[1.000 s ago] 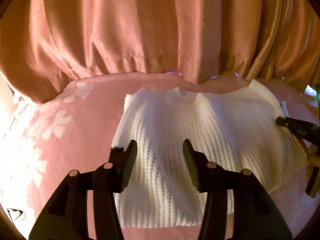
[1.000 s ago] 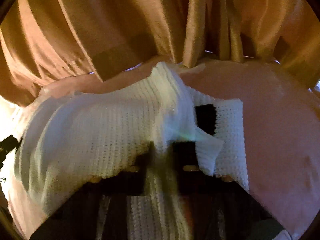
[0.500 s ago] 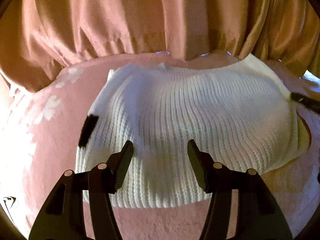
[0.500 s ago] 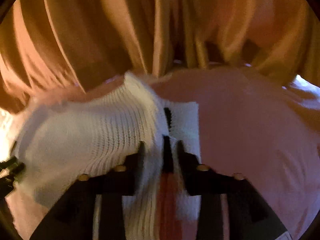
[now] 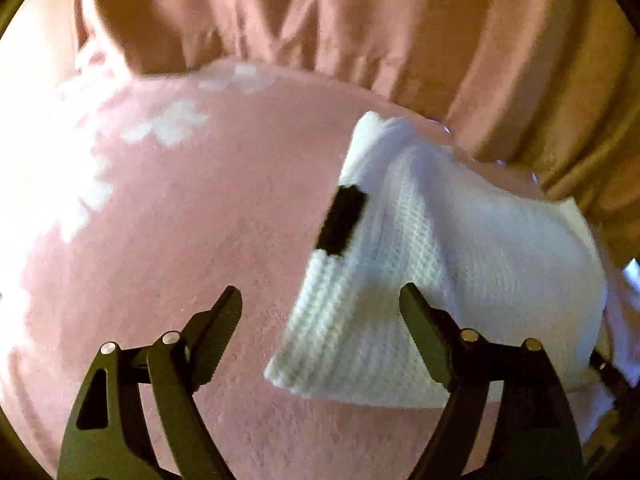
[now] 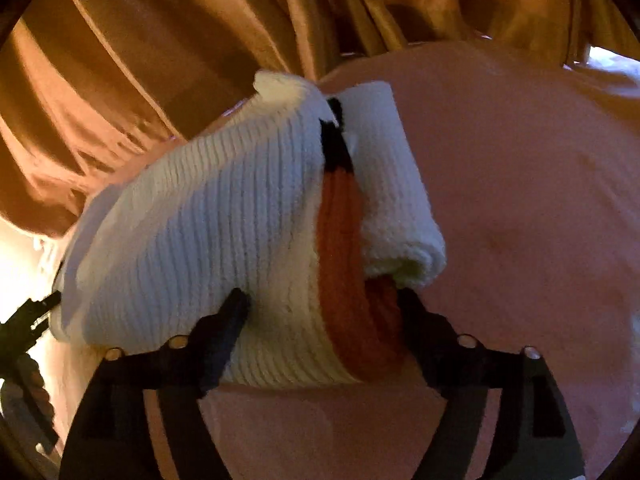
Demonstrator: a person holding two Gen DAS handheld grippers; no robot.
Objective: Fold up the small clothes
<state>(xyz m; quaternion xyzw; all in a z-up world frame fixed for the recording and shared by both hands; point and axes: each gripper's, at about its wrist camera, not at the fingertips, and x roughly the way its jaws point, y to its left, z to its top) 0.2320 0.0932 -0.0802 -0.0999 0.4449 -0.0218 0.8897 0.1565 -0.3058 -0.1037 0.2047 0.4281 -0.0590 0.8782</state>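
The white knit garment (image 6: 192,232) is bunched up in the middle-left of the frame, sitting on a pink fuzzy blanket (image 6: 520,200) that fills the right side and bottom. There's an orange stripe (image 6: 344,264) running down a fold in the knit, with a black patch (image 6: 334,144) right above it. The right gripper (image 6: 322,300) comes in from the bottom, its jaws have just been opening and now stand wide, with the lower edge of the garment between them. An orangey satin curtain (image 6: 160,60) hangs across the top. At the far left edge something dark and thin pokes in, can't really tell what.
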